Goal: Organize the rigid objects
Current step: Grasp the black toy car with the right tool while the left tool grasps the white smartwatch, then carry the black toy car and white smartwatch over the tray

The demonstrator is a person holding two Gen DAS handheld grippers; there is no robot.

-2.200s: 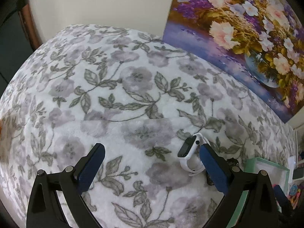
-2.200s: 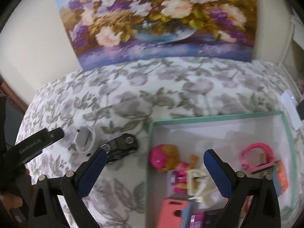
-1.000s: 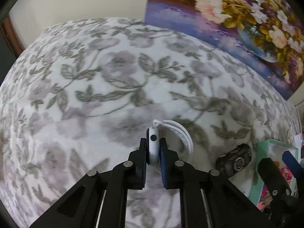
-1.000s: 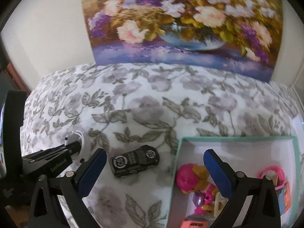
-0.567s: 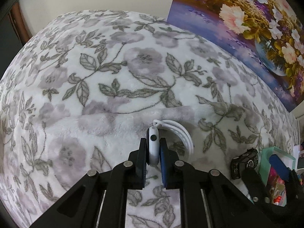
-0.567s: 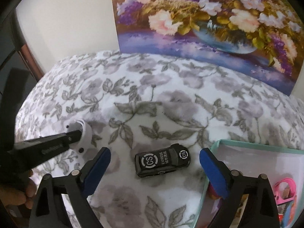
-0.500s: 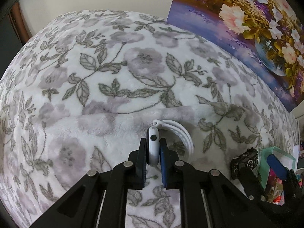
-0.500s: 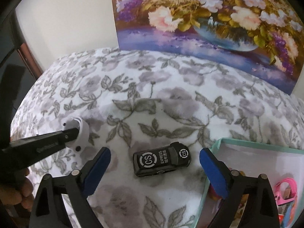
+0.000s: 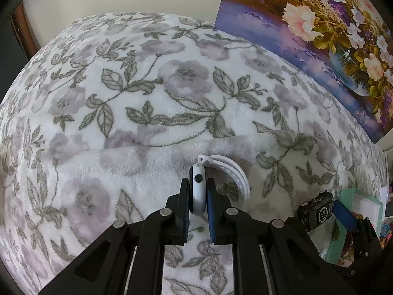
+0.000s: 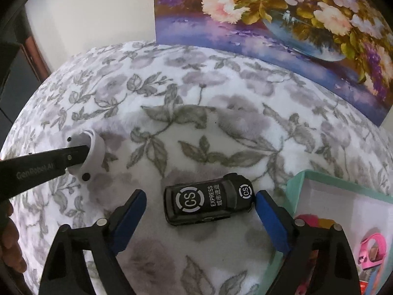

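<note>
My left gripper (image 9: 198,198) is shut on a white smartwatch (image 9: 197,191), its white strap looping out to the right above the floral blanket. The watch also shows in the right wrist view (image 10: 92,156), pinched by the left gripper's black finger. My right gripper (image 10: 200,207) is open, its blue pads on either side of a black toy car (image 10: 208,201) marked "CS EXPRESS" that lies on the blanket. The car also shows in the left wrist view (image 9: 316,212) at the right.
A mint-green box (image 10: 298,184) with a white inside stands at the right, holding a pink toy watch (image 10: 373,252) and other small toys. A flower painting (image 10: 282,17) leans against the wall behind the floral blanket (image 9: 122,98).
My left gripper closed on the white watch and holds it off the blanket. My right gripper moved left from over the box and down around the black toy car.
</note>
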